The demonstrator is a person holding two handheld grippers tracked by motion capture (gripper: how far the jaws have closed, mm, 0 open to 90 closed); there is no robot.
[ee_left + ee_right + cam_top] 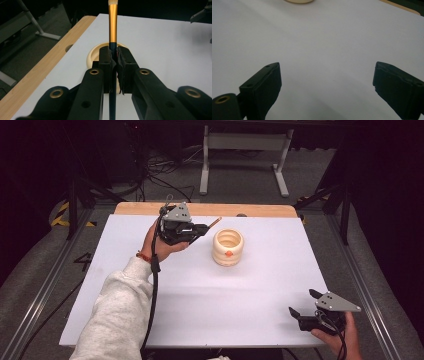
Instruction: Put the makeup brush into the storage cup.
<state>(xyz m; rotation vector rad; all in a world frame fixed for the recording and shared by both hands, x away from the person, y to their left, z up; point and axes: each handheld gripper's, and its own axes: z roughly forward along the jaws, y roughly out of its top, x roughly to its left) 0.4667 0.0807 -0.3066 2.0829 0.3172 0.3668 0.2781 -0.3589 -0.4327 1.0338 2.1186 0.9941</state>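
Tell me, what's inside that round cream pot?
The pot shows ribbed inner walls and looks empty near the top. Its bottom is hidden by the rim. The brush is outside it.

1 paintbrush (112,27), 1 cream ribbed holder (228,247), 2 grippers

words read: none | labels, brands, numbers: none can be made out | signs: none can be read

In the high view your left gripper (202,227) sits left of centre in the upper half, just left of the ribbed pot (228,247), with the brush (215,223) between its jaws pointing toward the pot's rim. Your right gripper (304,303) is at lower right, near the table (200,295) edge, well apart from the pot.
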